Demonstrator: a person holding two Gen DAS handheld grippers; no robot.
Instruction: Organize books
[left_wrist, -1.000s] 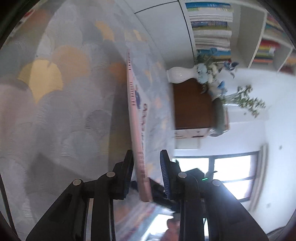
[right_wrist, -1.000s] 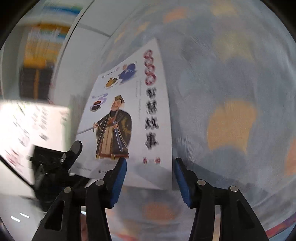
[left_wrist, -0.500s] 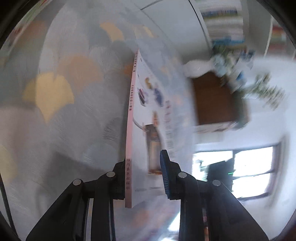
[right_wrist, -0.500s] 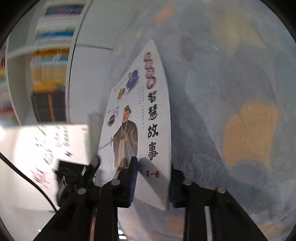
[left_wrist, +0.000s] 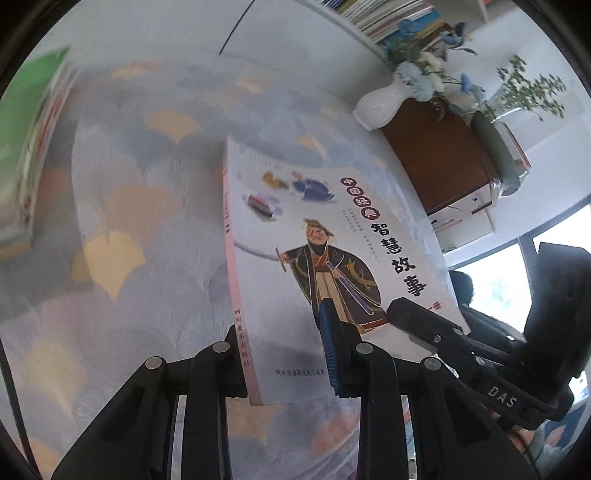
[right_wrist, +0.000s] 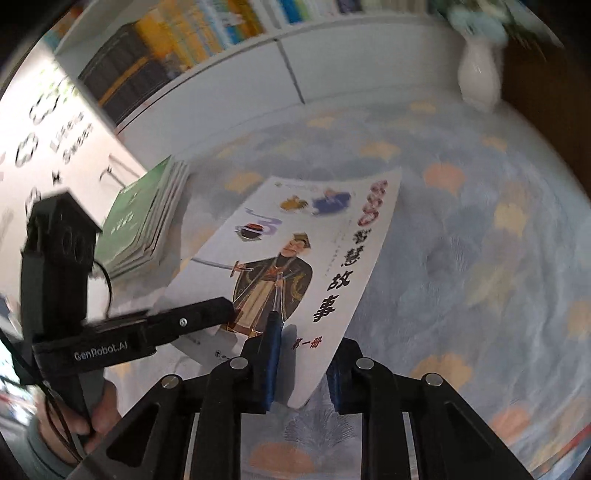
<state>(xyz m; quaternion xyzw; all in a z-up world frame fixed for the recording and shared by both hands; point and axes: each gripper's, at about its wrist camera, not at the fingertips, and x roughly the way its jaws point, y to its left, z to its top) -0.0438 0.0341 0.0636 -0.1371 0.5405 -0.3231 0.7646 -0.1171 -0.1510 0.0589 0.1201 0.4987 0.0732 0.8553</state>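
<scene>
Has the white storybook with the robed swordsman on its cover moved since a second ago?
Yes. The white storybook has tipped from edge-on to cover-up and lifted off the patterned tablecloth, held by both tools.

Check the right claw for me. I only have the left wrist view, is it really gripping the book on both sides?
Observer: Yes. In the right wrist view the right claw has just been closing. It pinches the book at its near corner, one pad on the cover and one underneath.
Operator: What's the green blur on my left?
Observer: A stack of thin books with a green one on top, lying flat on the patterned cloth, left of the held book.
Operator: Anything beyond that stack?
Observer: A white wall with dark lettering, too blurred to read.
</scene>
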